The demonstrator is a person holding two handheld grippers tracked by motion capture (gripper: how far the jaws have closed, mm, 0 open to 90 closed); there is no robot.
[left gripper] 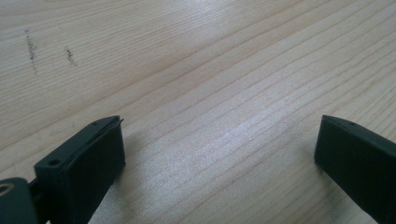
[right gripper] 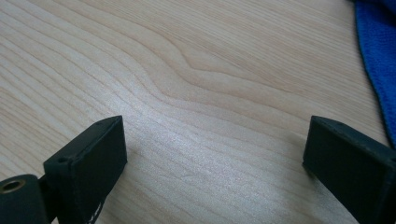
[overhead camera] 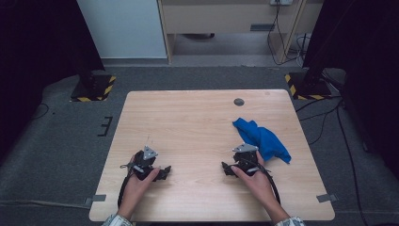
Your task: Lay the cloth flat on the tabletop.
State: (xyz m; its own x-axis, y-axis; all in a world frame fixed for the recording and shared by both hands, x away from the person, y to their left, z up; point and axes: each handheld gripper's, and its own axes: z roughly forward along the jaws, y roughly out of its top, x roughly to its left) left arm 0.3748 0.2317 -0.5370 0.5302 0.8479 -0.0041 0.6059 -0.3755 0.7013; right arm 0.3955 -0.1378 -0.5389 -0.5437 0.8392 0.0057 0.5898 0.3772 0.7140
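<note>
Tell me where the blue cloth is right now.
In the high view the blue cloth lies crumpled on the table's right half, just beyond the right gripper.

Bare counter [overhead camera: 197, 122] lies open between and ahead of my tongs; the crumpled blue cloth [overhead camera: 262, 140] just beyond my right tongs [overhead camera: 229, 168] blocks that side.

No legible text, label, brand, number or sign anywhere.
</note>
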